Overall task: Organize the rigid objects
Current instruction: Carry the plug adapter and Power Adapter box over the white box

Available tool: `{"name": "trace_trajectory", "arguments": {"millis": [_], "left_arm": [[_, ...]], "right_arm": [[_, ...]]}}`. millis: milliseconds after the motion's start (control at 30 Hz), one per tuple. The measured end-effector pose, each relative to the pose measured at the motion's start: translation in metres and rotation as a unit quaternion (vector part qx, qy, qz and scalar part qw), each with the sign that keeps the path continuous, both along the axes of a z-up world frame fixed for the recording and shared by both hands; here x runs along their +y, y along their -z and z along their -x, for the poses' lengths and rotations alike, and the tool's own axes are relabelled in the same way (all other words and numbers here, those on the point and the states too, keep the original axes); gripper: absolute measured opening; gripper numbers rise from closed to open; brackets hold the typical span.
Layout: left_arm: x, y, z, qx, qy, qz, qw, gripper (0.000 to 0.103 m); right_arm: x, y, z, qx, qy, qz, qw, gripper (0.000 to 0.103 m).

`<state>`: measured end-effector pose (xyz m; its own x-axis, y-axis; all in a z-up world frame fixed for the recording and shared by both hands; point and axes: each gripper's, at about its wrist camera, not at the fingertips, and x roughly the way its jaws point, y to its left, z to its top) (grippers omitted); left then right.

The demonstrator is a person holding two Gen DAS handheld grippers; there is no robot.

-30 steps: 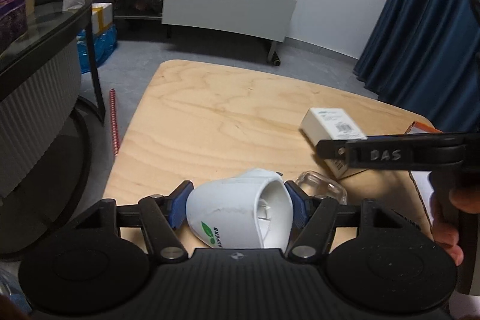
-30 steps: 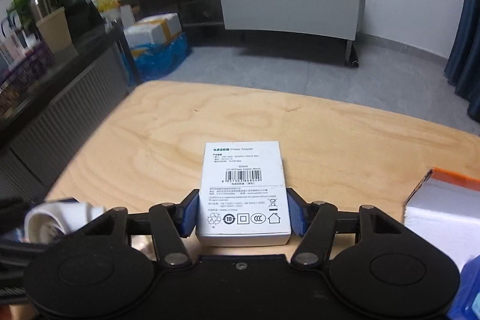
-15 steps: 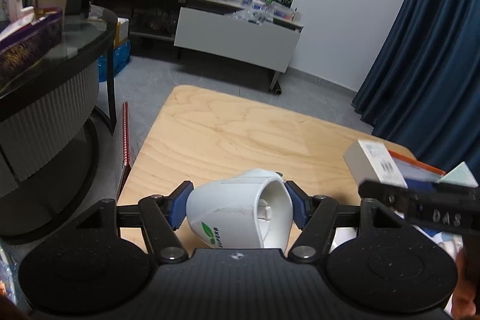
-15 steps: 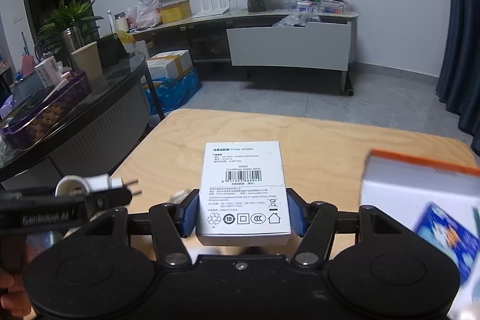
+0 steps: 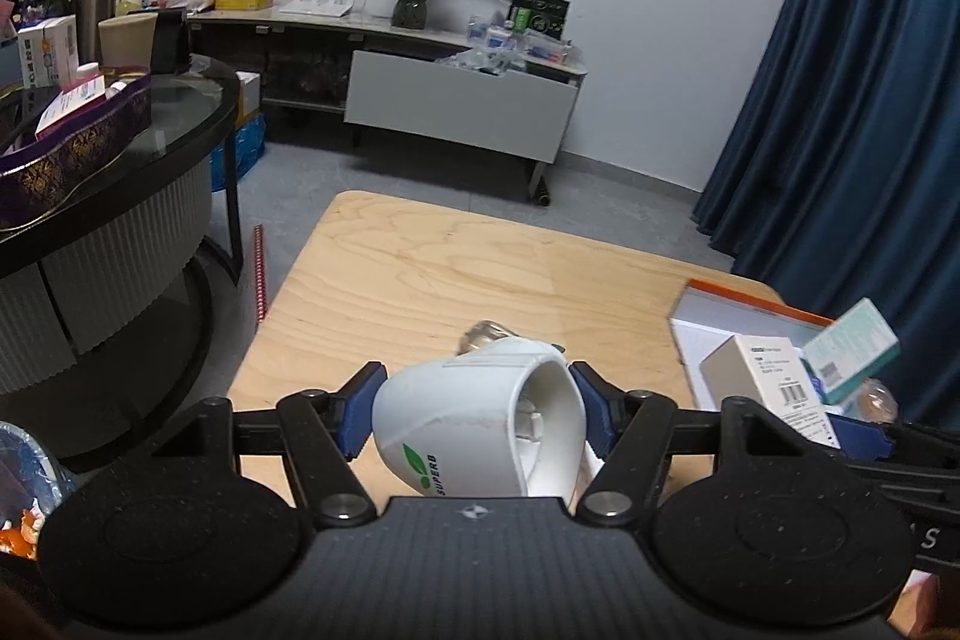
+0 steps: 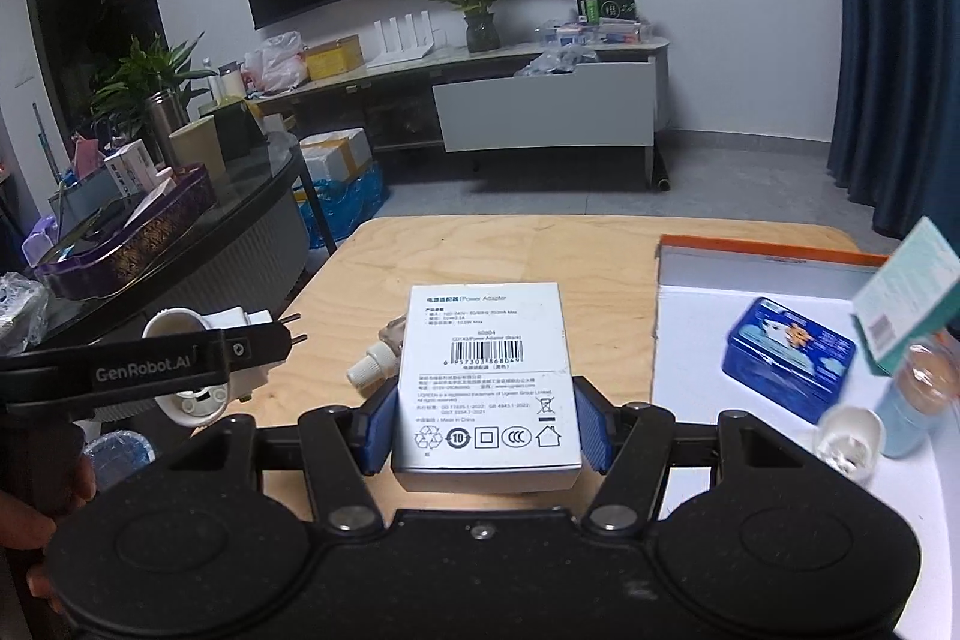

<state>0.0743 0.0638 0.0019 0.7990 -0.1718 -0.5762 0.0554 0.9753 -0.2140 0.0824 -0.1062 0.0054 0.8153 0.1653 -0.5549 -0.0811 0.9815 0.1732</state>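
My left gripper (image 5: 477,418) is shut on a white plug adapter (image 5: 474,430) with a green "SUPERB" logo, held above the near edge of the wooden table (image 5: 480,268). The right wrist view shows that adapter (image 6: 180,328) at the left, prongs pointing right. My right gripper (image 6: 486,424) is shut on a white power adapter box (image 6: 486,370), label side up, just left of an orange-rimmed white tray (image 6: 750,256). The same box (image 5: 762,376) appears at the right of the left wrist view, over the tray (image 5: 738,301).
In the tray lie a blue tin (image 6: 789,358), a teal box (image 6: 906,298), a clear bottle (image 6: 918,400) and a white cap (image 6: 849,436). A small clear item with a white ribbed end (image 6: 375,364) lies on the table. A dark round glass table (image 5: 150,172) stands to the left.
Both grippers have risen and drawn back from the table with their loads. The right gripper with the box has come next to the tray, which now fills the right of its view.
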Motion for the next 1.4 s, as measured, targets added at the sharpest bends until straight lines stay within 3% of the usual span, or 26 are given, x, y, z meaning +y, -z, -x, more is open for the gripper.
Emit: {"name": "trace_trajectory", "arguments": {"millis": [567,1400], "left_arm": [[-0.030,-0.003,0.034,-0.010,0.035,0.011,0.9993,0.066],[-0.093,-0.001,0.051,-0.007,0.125,0.014,0.9921,0.066]], "right_arm": [[-0.024,-0.003,0.057,-0.023,0.033,-0.003,0.999,0.071],[-0.091,0.004,0.108,-0.041,0.118,-0.007,0.992,0.071]]}}
